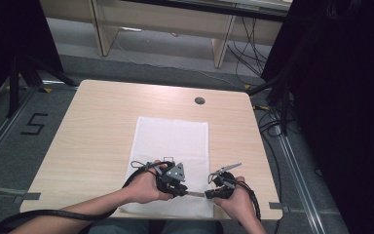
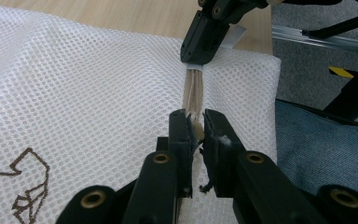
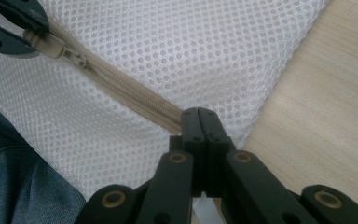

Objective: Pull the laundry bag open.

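A beige toothed zipper (image 3: 121, 88) on the white mesh bag (image 2: 84, 93) is pinched by both closed jaws: left gripper (image 2: 195, 126), right gripper (image 3: 199, 114).

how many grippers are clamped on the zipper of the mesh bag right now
2. The left gripper pinches the beige zipper at the slider end; the right gripper is shut on the zipper's other end, at the corner of the white mesh bag nearest the table edge.

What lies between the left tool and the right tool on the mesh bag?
In both gripper views, a stretch of beige zipper on the white mesh bag runs between the left tool and the right tool.
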Available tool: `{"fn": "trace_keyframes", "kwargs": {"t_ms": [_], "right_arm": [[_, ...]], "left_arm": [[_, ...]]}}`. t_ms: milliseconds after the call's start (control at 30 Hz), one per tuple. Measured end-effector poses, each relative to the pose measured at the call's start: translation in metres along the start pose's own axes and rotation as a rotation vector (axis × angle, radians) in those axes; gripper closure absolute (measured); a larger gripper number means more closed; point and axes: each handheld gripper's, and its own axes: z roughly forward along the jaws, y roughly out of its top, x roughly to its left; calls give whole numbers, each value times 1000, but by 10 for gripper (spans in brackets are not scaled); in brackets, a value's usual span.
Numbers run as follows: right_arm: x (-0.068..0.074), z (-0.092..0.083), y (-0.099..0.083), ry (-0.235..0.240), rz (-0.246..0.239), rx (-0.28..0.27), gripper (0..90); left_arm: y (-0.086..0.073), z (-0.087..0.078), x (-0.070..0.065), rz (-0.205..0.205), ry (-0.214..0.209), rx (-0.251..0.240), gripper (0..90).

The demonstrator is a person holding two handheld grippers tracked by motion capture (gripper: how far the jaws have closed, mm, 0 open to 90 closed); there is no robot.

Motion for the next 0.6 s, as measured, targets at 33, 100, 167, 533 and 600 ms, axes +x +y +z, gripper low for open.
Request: {"fn": "trace_keyframes", "kwargs": {"t_ms": [33,100,167,533,600], "right_arm": [[0,0,0,0,0,0,900],[0,0,0,0,1,-1,900],[0,0,0,4,0,0,900],[-1,0,0,-3,-9,-7,900],[3,-1,0,17,41,10,900]], "left_arm": [[0,-1,-1,-20,-2,0,815],[-1,-3,0,-16,1,-3,814],[-2,-4,0,-14,1,-5,815],[-4,-6,-1,-20,2,-8,814],[-5,-6,-1,-19,1,-11,814]]}}
